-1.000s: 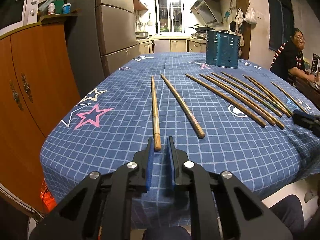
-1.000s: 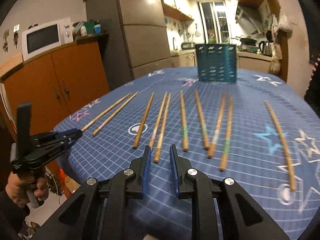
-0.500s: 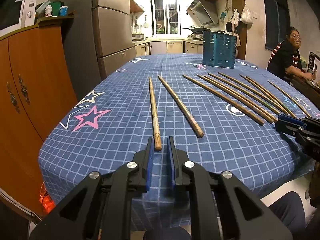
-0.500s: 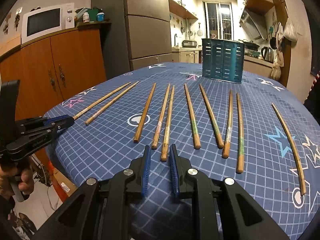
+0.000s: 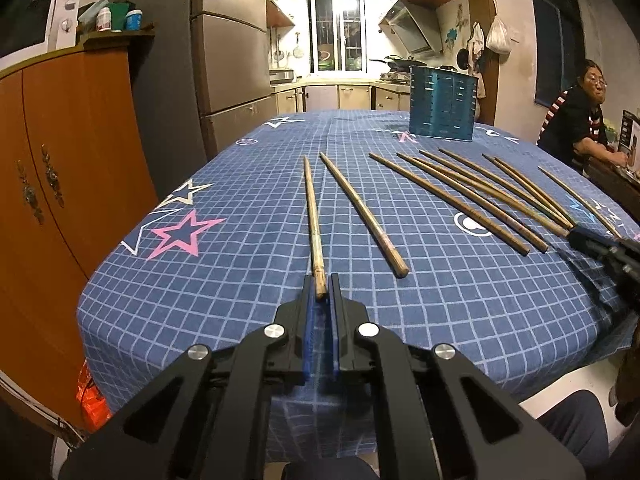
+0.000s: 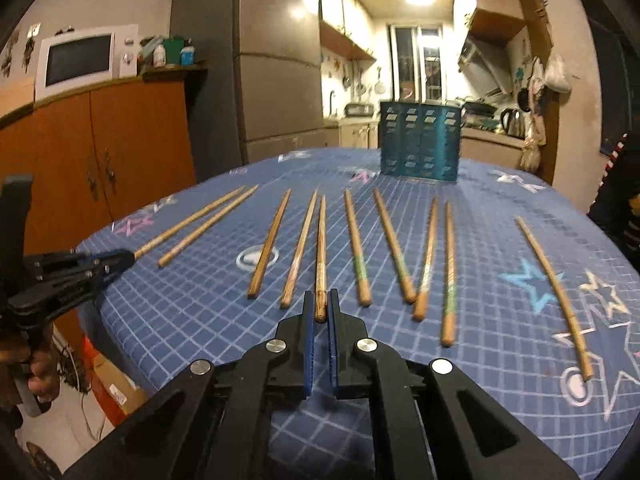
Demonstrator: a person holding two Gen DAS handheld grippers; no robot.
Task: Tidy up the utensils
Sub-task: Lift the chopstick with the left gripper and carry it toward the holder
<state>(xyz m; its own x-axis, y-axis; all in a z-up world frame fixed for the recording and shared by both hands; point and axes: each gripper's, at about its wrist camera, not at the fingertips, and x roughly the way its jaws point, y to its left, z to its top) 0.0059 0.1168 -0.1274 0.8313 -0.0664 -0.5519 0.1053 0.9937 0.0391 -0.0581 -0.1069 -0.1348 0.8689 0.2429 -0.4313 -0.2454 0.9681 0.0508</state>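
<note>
1. Two grippers are seen at the near table edge [image 5: 280, 400].
2. The leftmost chopstick [image 5: 313, 224] is grasped at its near end by the left gripper [image 5: 321, 286].
3. Another chopstick [image 6: 321, 256] in the row is clenched by the right gripper [image 6: 319, 305].
4. The teal holder [image 6: 420, 142] is seen at the far side.

Left gripper [image 5: 320, 286] sat low at near edge of worktop [image 5: 240, 280], jaws only slightly apart w/ near end of leftmost chopstick [image 5: 312, 216] between the blue pads; contact couldn't be told. 2nd chopstick [image 5: 362, 212] lay just right of it, angled. More chopsticks [image 5: 472, 196] fanned further right. Teal holder [image 5: 443, 106] stood upright at far end. Right gripper [image 5: 600, 246] showed at right edge, tips near those chopsticks' ends.
</note>
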